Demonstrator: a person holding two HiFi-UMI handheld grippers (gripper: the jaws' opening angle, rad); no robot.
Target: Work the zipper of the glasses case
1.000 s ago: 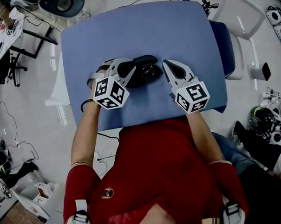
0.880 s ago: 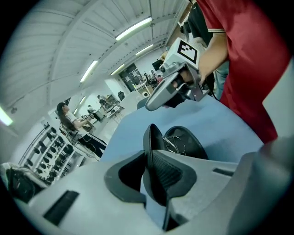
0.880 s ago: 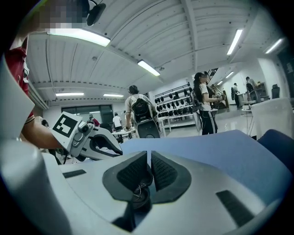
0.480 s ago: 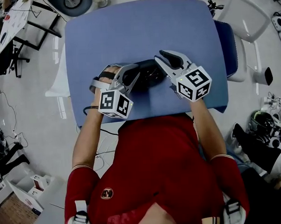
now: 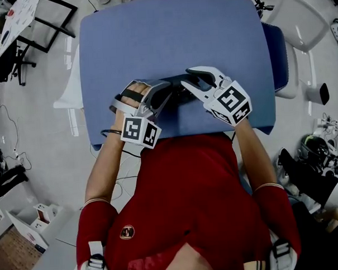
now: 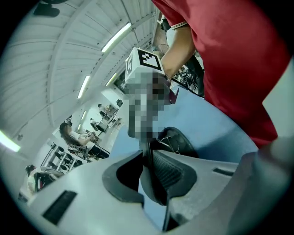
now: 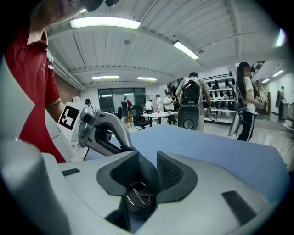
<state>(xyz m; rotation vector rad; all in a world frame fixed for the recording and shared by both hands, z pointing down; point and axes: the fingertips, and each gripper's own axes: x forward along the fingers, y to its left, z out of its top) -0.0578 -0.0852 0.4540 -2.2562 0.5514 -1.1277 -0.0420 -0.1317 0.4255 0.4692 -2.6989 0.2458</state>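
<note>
On a blue table in a busy workshop, a person in a red shirt works over a dark glasses case with a hand-held gripper in each hand. The case lies near the table's near edge, about midway across, directly between the two tools.

The left hand-held gripper reaches in from the left and is clamped on the case: its own view shows the two pads squeezed onto a thin dark edge of the case, with the open shell and some thin wire inside it lying just beyond.

The right hand-held gripper comes in from the right, pointing across toward the left one. Its jaws have just been opening and now stand wide apart. A rounded dark end of the case, with a small metal loop on it, shows low in the gap, but neither pad presses on it.

Each tool's marker cube sits near the person's body. A white chair stands off the table's far right corner. Several people stand in the room beyond.
</note>
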